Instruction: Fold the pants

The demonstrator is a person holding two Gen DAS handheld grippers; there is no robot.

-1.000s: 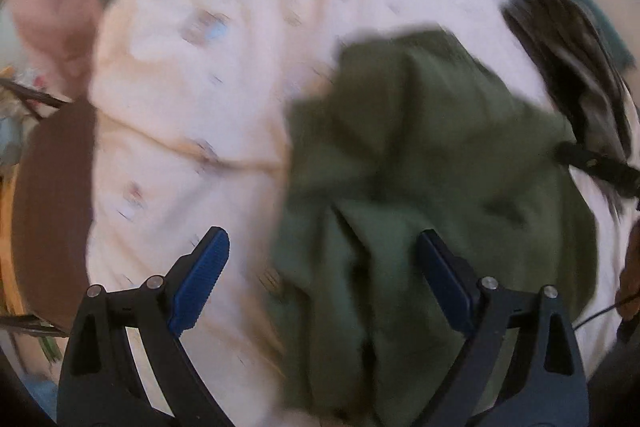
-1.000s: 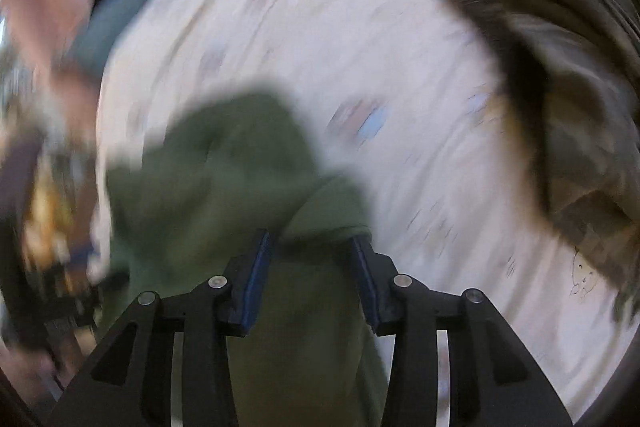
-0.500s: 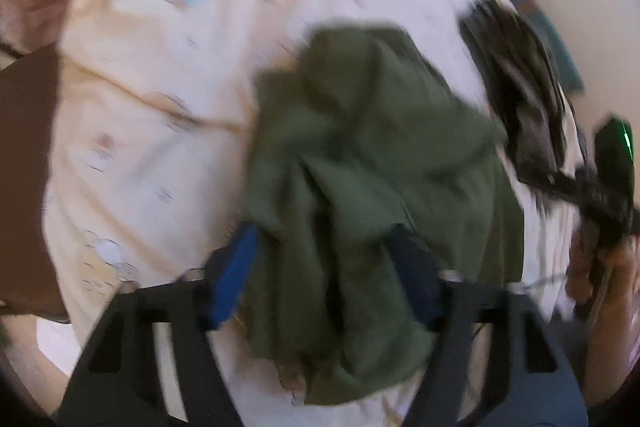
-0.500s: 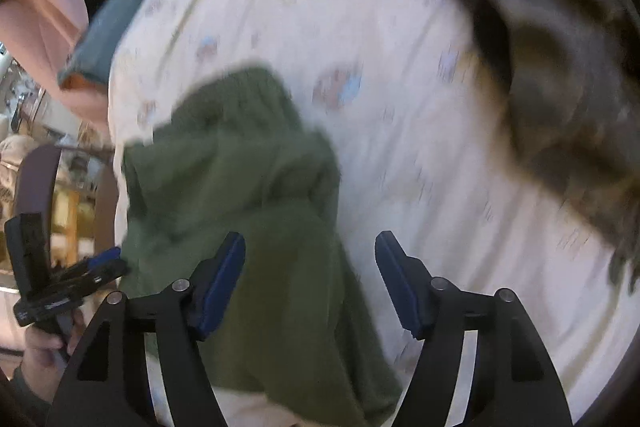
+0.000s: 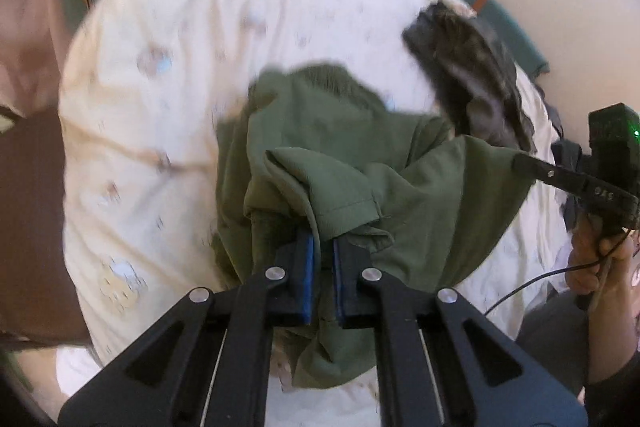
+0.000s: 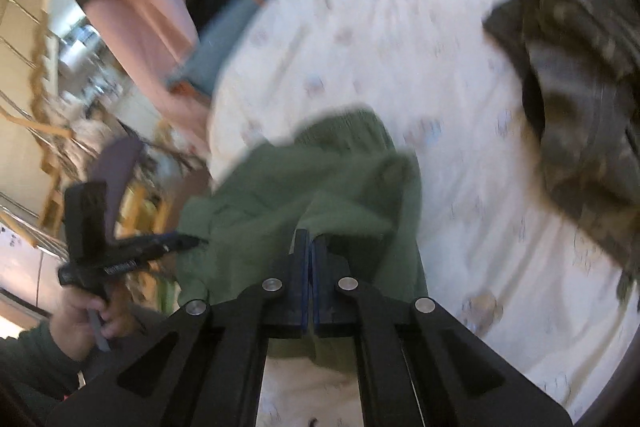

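You have both claws clamped on the green pants [image 5: 420, 187], so by my reading you are at the pick-up-and-spread step, before any fold is laid. Your left claw [image 5: 323, 247] has its blue pads pressed nearly together with a hemmed flap of the fabric pinched between them. Your right claw [image 6: 310, 247] is squeezed tight on another edge of the same garment; in the left view you can see it gripping the far right corner of the cloth.

The pants sit in a crumpled heap on the bed [image 5: 180, 107], on the pale printed sheet, near the front edge and directly ahead of both claws. Fabric drapes over and below your left claw's tips, and the bunched bulk rises just beyond them. A dark patterned garment [image 5: 468, 67] lies to the far right on the bed, just beside the pants where they stretch toward your right claw.

The next move probably calls for pulling the two held points apart and lifting so the cloth hangs open, then laying it flat on the bare sheet to the left. Watch that you do not snag the dark garment as you spread
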